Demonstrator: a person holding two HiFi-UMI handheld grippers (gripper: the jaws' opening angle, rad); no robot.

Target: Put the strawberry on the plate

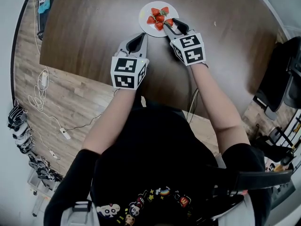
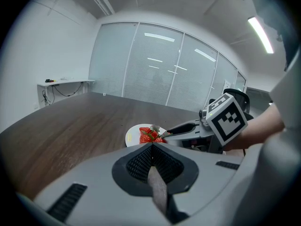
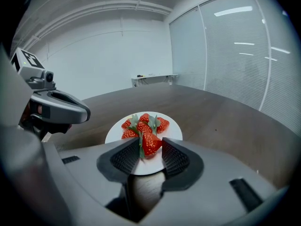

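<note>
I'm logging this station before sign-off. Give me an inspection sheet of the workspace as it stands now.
Surface: dark wooden table.
Job's things: white plate with several strawberries; one more strawberry is gripped over the plate's near part.
Clutter: one small pale speck on the table.
Grippers: right hand-held gripper shut on the strawberry; left hand-held gripper shut, empty, just short of the plate.
Cables: white cables loose on the floor, left of the table.
Surroundings: wood-look floor, glass wall, dark chair.
</note>
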